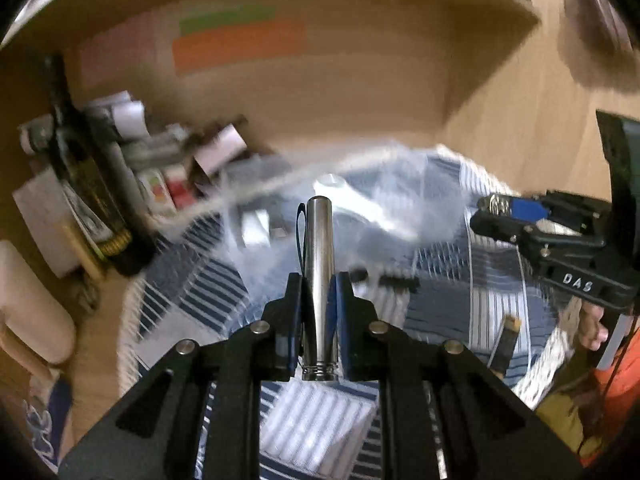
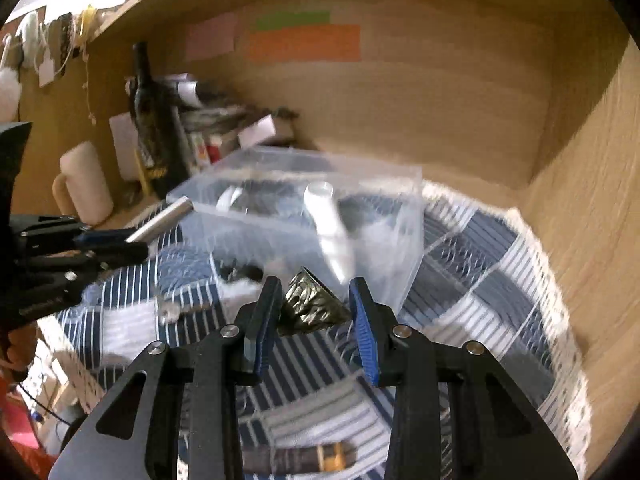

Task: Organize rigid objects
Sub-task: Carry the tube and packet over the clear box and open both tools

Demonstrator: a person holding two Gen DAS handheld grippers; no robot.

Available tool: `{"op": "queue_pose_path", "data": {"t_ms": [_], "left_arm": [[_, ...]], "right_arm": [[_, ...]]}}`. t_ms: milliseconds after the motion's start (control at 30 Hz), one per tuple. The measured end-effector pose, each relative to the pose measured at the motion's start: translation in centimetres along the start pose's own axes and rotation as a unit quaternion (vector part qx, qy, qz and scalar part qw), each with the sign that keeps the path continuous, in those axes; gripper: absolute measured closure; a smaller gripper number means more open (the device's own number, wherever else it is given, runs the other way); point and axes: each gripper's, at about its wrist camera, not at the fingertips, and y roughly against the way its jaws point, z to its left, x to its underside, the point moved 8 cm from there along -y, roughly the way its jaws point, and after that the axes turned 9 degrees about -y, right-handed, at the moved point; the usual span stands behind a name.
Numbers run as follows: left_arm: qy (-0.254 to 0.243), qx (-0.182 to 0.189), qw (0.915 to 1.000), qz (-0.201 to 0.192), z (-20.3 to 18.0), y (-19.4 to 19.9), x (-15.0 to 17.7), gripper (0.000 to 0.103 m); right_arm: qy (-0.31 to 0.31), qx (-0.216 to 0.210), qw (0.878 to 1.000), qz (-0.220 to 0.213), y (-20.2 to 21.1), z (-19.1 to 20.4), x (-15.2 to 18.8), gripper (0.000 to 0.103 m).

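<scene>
Both jaws of the left gripper [image 1: 318,292] press tight on a shiny metal tube [image 1: 319,280]. The tube sticks straight out past the blue pads [image 1: 334,312], with its screw end back near the camera. A thin dark loop hangs next to the tube's far end.

Jaws of the right gripper [image 2: 314,304] are partly open, with a bumpy gold thing [image 2: 310,304] between them. It looks like a small cup or cone. It touches the left pad, and there is a gap on the right side, so whether it is really gripped is hard to tell.

Both grippers are above a blue and white striped cloth [image 2: 480,272]. A clear plastic box [image 2: 304,208] sits on the cloth just past the grippers. A white tube shape [image 2: 328,224] lies inside it, and the rest inside is too blurry to name.

A dark bottle [image 2: 150,120] stands at the back left by the wooden wall, next to a pale mug [image 2: 84,184]. Small boxes and papers are piled behind the bottle. A brown strap [image 2: 296,458] lies on the cloth near the right gripper's base.
</scene>
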Motion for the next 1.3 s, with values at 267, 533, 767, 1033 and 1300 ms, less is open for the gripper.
{"op": "queue_pose_path", "data": {"t_ms": [267, 533, 767, 1033, 1300], "left_arm": [[0.017, -0.015, 0.9986, -0.048, 2.6, 0.9, -5.0, 0.088], [0.038, -0.013, 0.9985, -0.039, 4.2, -2.7, -7.2, 0.088], [0.047, 0.003, 0.9987, 0.020, 4.6, -8.7, -5.9, 0.088], [0.049, 0.009, 0.9970, 0.059, 5.0, -12.6, -4.0, 0.088], [0.055, 0.018, 0.9953, 0.077, 5.2, -14.0, -3.0, 0.087]], "right_arm": [[0.015, -0.003, 0.999, -0.028, -0.8, 0.5, -5.2, 0.071], [0.017, -0.021, 1.000, -0.013, -4.6, 1.5, -7.6, 0.071], [0.023, -0.025, 0.999, 0.037, -9.9, 2.0, -7.0, 0.071], [0.043, -0.007, 0.995, 0.092, -14.7, 2.4, -4.8, 0.071], [0.025, -0.016, 0.992, 0.121, -16.0, 2.1, -4.2, 0.070]]}}
